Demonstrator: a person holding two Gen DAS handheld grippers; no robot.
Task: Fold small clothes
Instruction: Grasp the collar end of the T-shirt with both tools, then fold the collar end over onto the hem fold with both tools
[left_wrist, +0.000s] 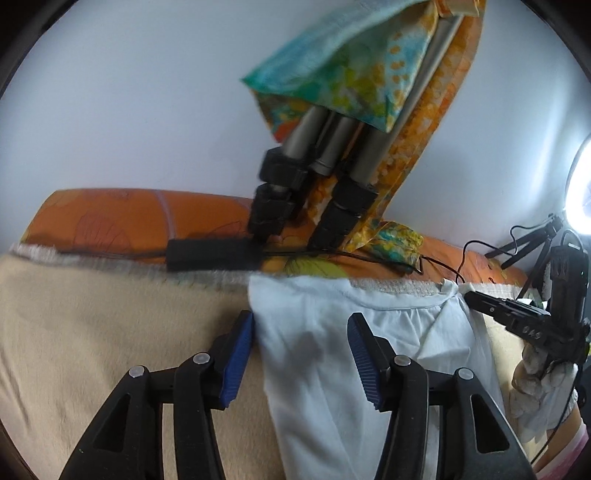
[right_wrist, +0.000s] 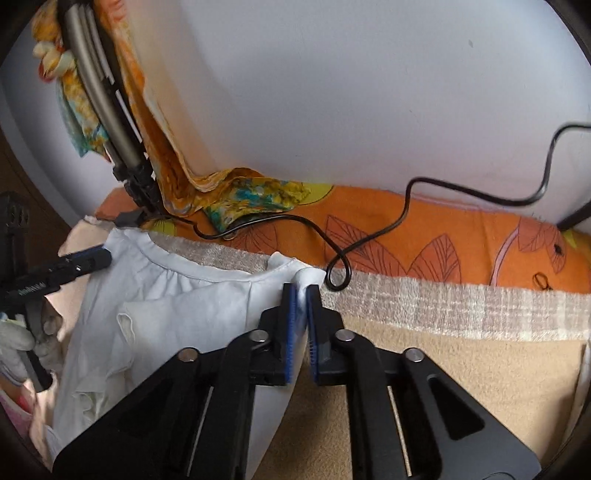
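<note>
A small white garment (left_wrist: 332, 354) with a gathered neckline lies on a beige blanket (left_wrist: 110, 332). My left gripper (left_wrist: 301, 336) is open, its blue pads straddling the garment's left edge, with cloth between them. In the right wrist view my right gripper (right_wrist: 301, 295) is shut on the garment's (right_wrist: 177, 295) right shoulder corner, pinching white cloth between the blue pads. The right gripper shows at the right of the left wrist view (left_wrist: 480, 299), at the garment's far corner. The left gripper shows at the left of the right wrist view (right_wrist: 92, 258).
An orange leaf-print sheet (right_wrist: 443, 236) runs along the white wall behind the blanket. A folded tripod (left_wrist: 295, 192) draped with a colourful scarf (left_wrist: 351, 66) leans there. A black cable (right_wrist: 369, 236) loops over the sheet. A ring light (left_wrist: 583, 188) glows at right.
</note>
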